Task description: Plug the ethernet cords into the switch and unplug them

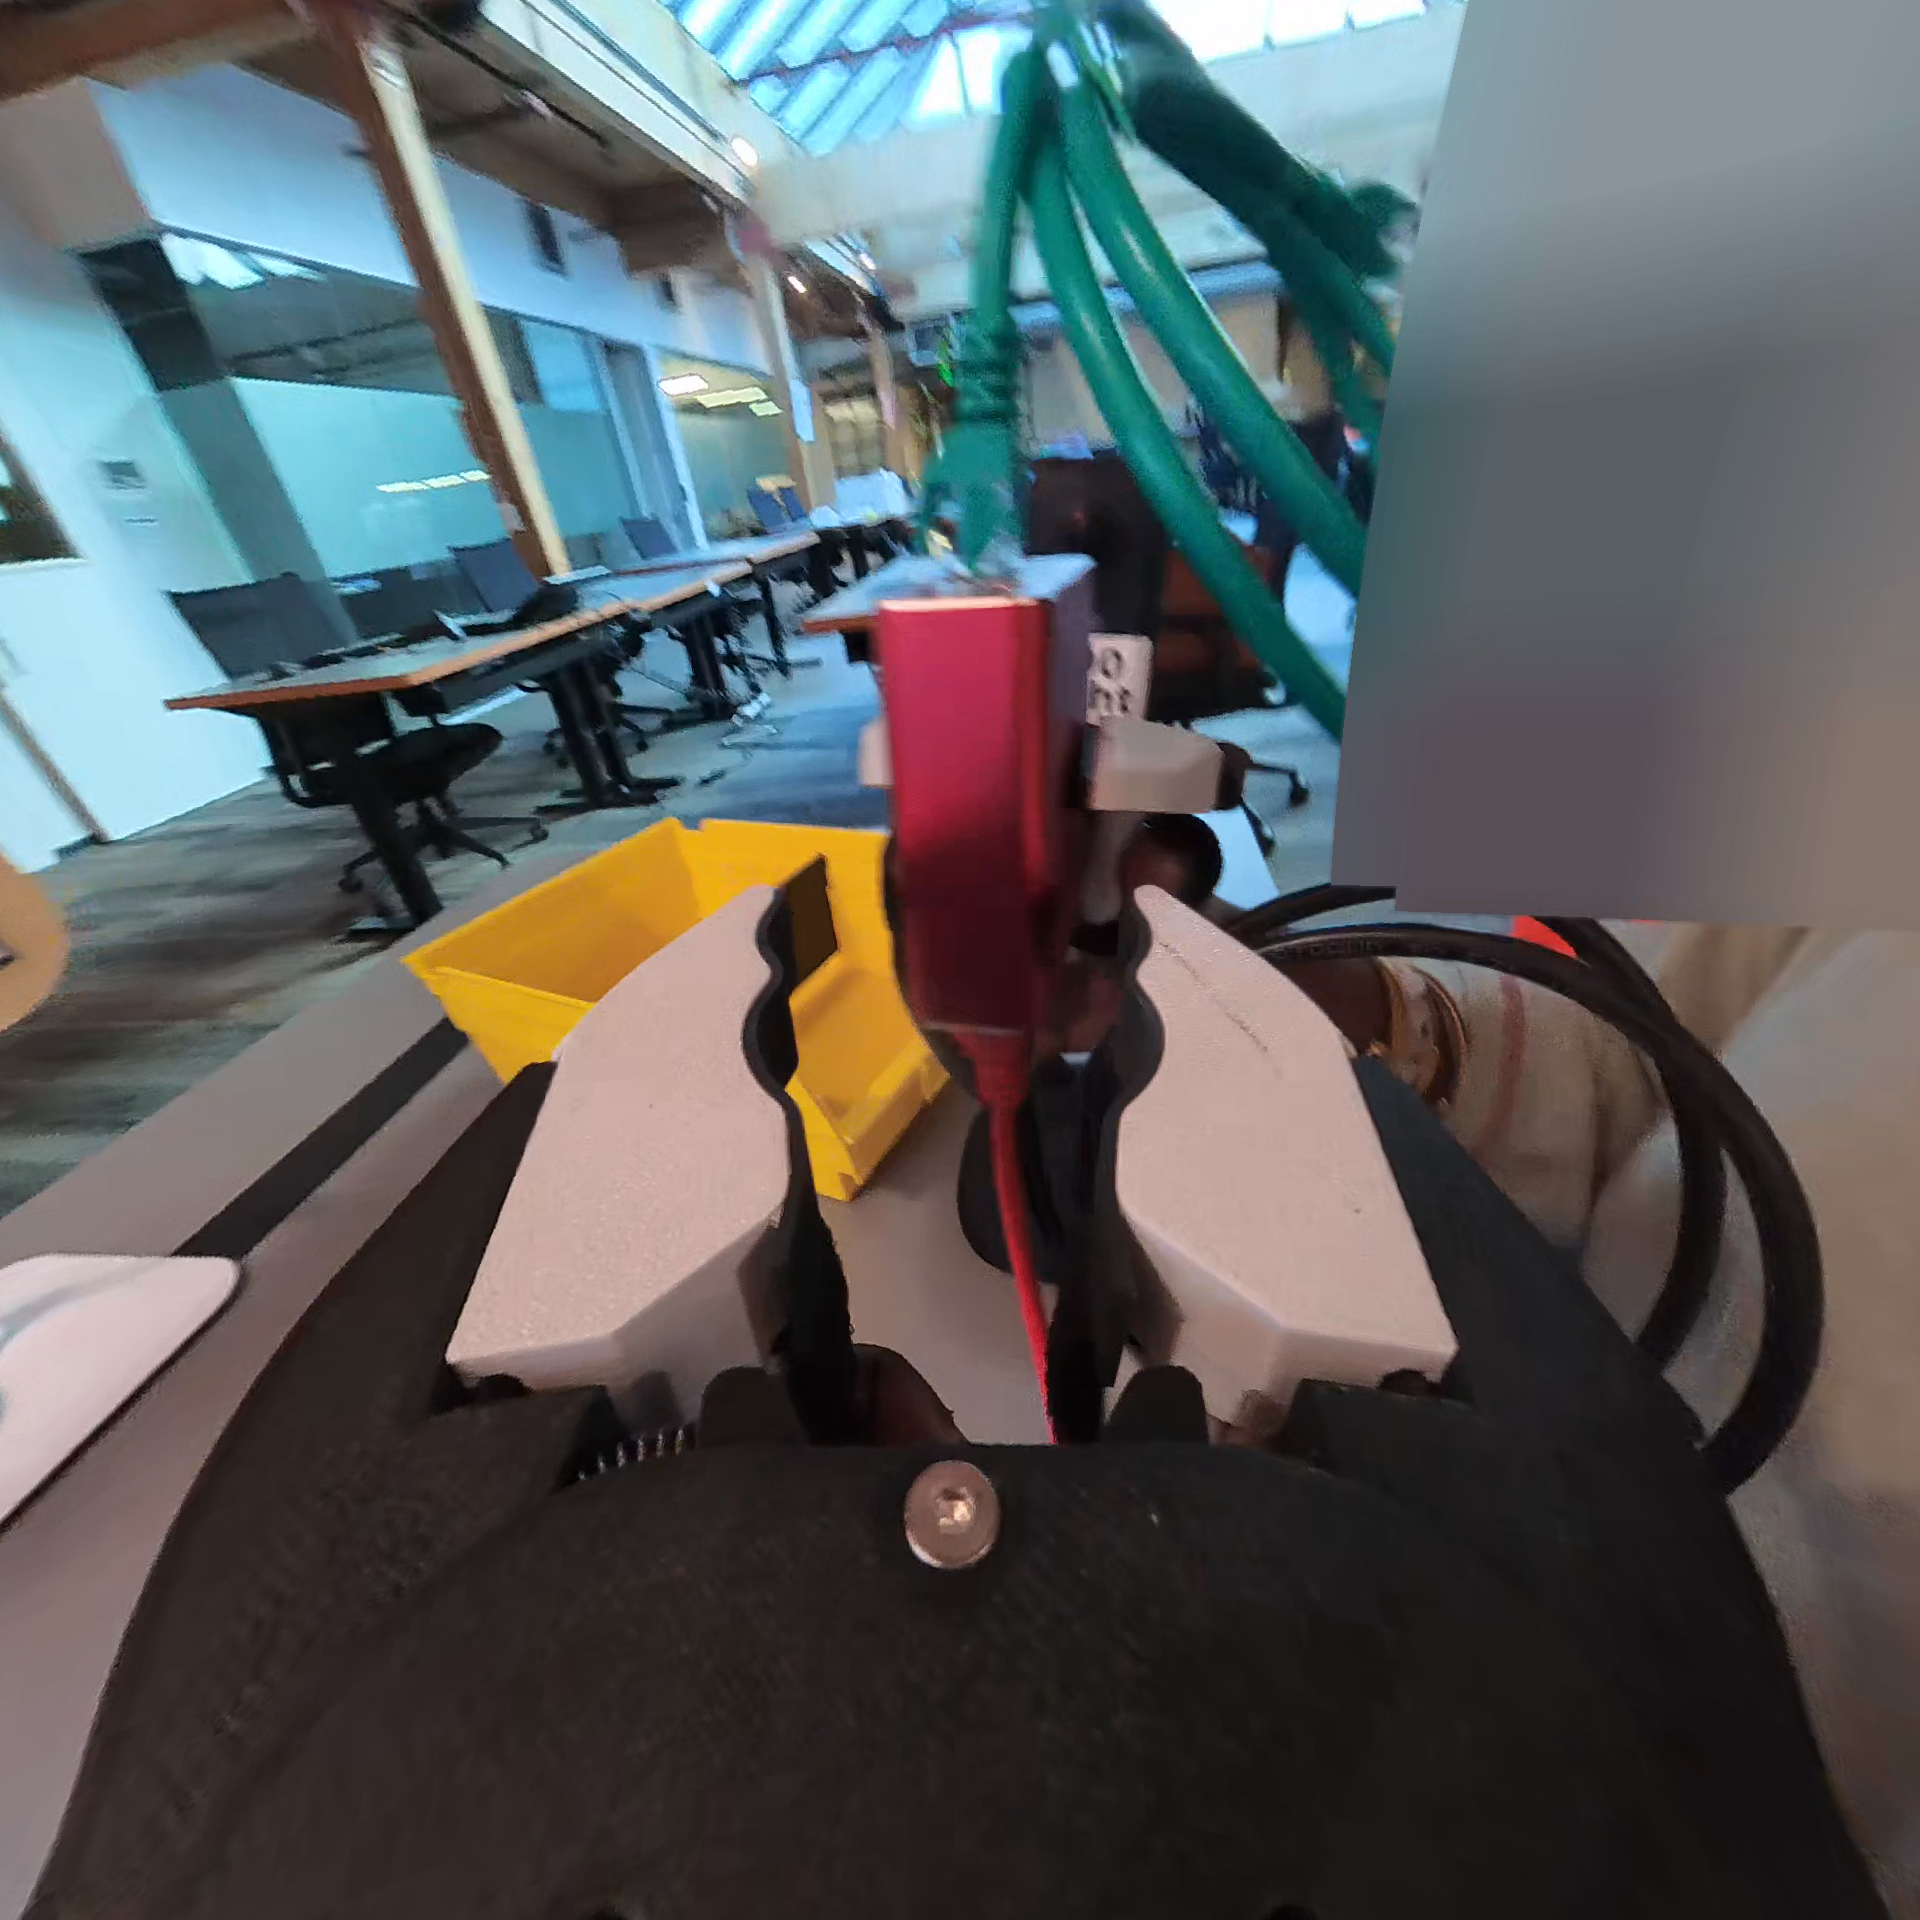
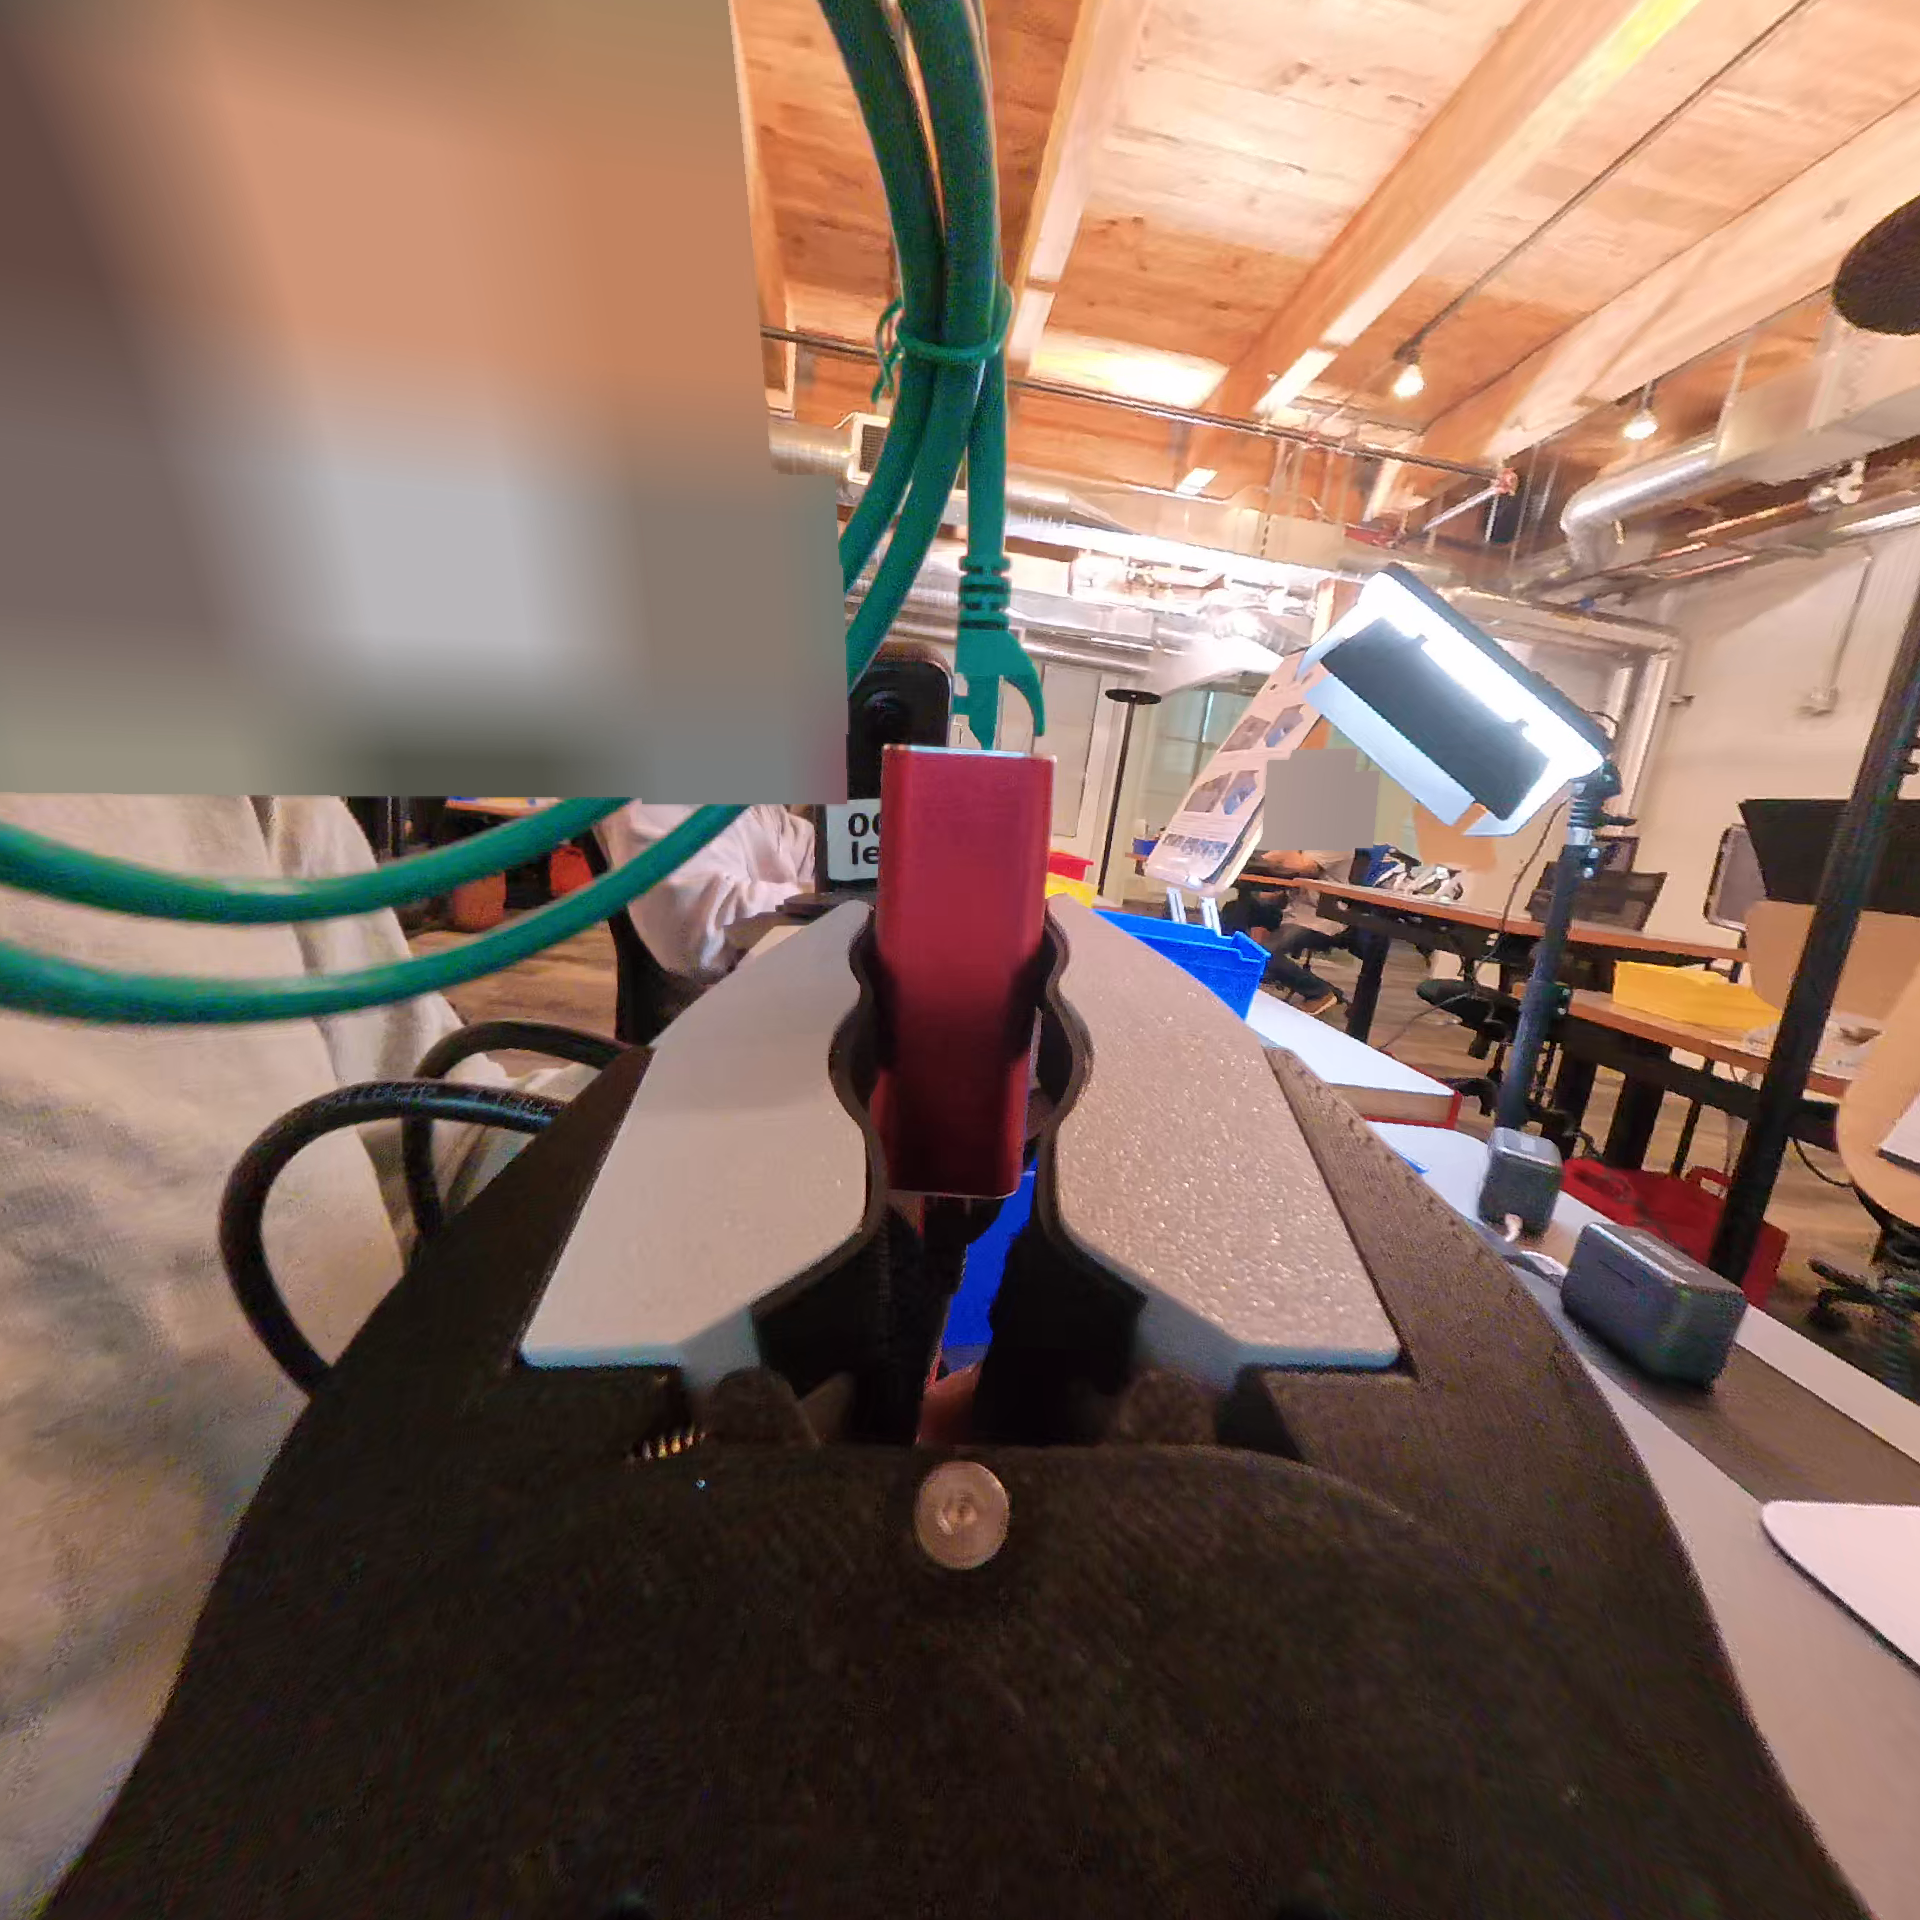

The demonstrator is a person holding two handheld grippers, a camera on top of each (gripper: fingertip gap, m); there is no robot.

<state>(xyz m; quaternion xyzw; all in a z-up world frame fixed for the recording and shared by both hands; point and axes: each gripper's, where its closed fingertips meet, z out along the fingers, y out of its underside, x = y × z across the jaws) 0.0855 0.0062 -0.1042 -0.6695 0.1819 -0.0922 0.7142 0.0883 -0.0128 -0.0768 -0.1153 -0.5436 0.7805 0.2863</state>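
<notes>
Closest to the right wrist camera is the black body of the right gripper (image 2: 961,997), and its two grey fingers (image 2: 727,1122) are closed on a red switch (image 2: 961,977). The switch stands upright between the wavy inner pads, lifted above the desk (image 2: 1766,1621), and its upper end sticks out above the fingertips. A green ethernet cord (image 2: 940,260) hangs down from above. Its plug (image 2: 987,665) sits at the top of the switch, but I cannot tell if it is fully inside the port. Two more stretches of the green cord cross the left side of this view, in front of a person's light sleeve (image 2: 125,1299). A black cable (image 2: 343,1122) makes loops beside the left finger. Near the right edge of the desk lie a grey box (image 2: 1652,1314) and a white pad (image 2: 1860,1579). Behind the switch a blue bin (image 2: 1195,956) is partly hidden.

In the left wrist view the left gripper (image 1: 951,925) is open, with its fingers (image 1: 665,1143) spread and nothing between the pads. The same red switch (image 1: 971,810) rises just in front of them, closer to the right finger, and the fingers of the other gripper hold it from behind. A thin red cable (image 1: 1013,1195) comes out of the bottom of the switch and runs down between the open fingers. The green plug (image 1: 977,468) meets the top of the switch here too. A yellow bin (image 1: 623,935) stands on the desk (image 1: 312,1174) behind the left finger, near the far edge.
</notes>
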